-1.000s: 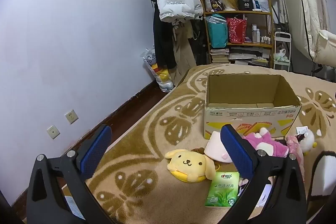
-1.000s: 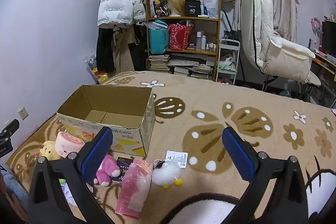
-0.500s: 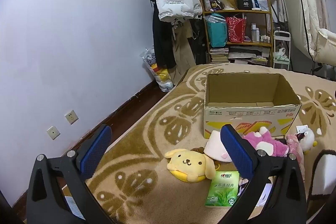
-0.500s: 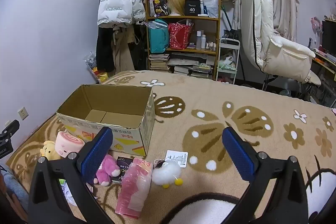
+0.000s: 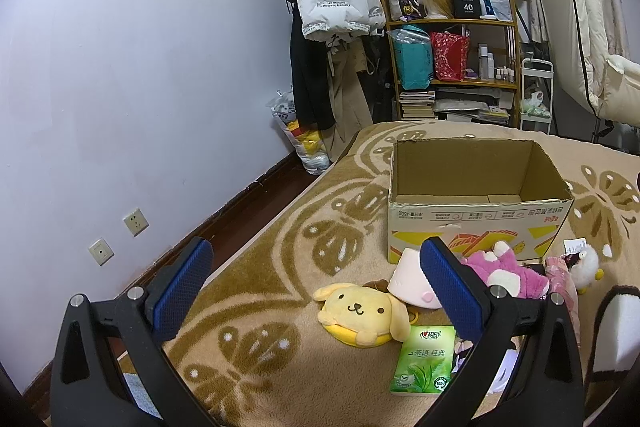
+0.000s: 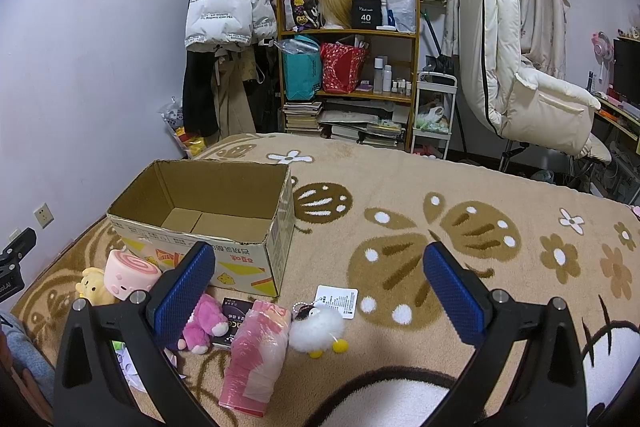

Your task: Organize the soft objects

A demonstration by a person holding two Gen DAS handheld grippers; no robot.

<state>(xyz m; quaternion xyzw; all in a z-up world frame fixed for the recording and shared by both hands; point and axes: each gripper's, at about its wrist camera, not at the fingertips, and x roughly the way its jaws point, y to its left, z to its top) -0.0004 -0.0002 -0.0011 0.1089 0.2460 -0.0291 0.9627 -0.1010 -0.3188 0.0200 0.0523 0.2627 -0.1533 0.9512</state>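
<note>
Both grippers, left gripper (image 5: 314,283) and right gripper (image 6: 318,285), gape unloaded before the empty cardboard box (image 6: 248,255)

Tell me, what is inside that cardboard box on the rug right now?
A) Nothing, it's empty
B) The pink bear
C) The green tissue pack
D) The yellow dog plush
A: the cardboard box shows only its bare bottom flaps, while the yellow dog plush, pink bear and green tissue pack all lie on the rug in front of it.

Open box (image 5: 476,223) on blanket (image 6: 440,195), soft toys (image 5: 360,311) before it, shelf (image 6: 348,67) behind
</note>
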